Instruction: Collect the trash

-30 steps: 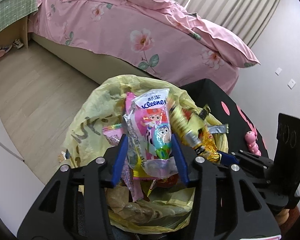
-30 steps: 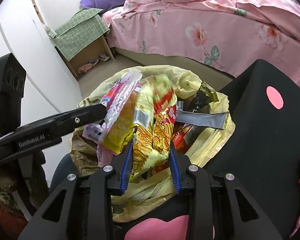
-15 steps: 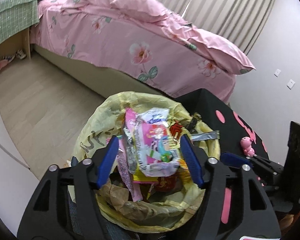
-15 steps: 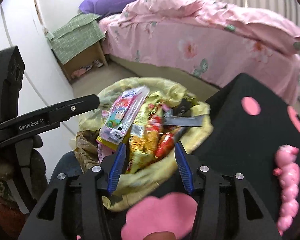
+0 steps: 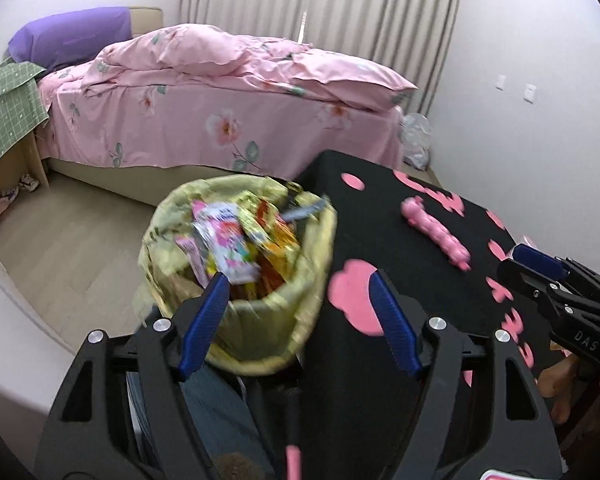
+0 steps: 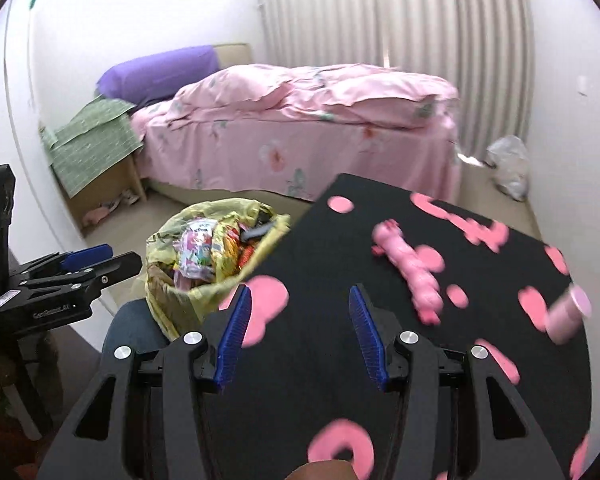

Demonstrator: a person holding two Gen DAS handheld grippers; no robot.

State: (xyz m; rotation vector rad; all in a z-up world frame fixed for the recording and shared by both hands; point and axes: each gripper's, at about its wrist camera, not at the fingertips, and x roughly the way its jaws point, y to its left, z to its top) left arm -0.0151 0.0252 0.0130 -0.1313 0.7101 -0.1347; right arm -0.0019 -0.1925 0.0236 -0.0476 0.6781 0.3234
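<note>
**Both tongs empty, bin packed on the left**

Left tongs (image 5: 300, 316) hang wide apart, nothing between them, straddling the near rim of the yellow-lined trash bin (image 5: 320, 240) and the bench (image 5: 380, 216) edge. Right tongs (image 6: 296, 332) also spread and empty, over the black, pink-spotted bench. The wrappers (image 5: 236, 248) sit heaped in the bin, just off the bench's left edge. What's left on the bench? A pink toy (image 6: 416, 272), lying ahead and right of the right tongs, long axis running near-to-far, slightly slanted. The right tongs look nearer it. Far right, a blurred pink cylinder (image 6: 568, 312); trash or not, I can't tell.
</note>
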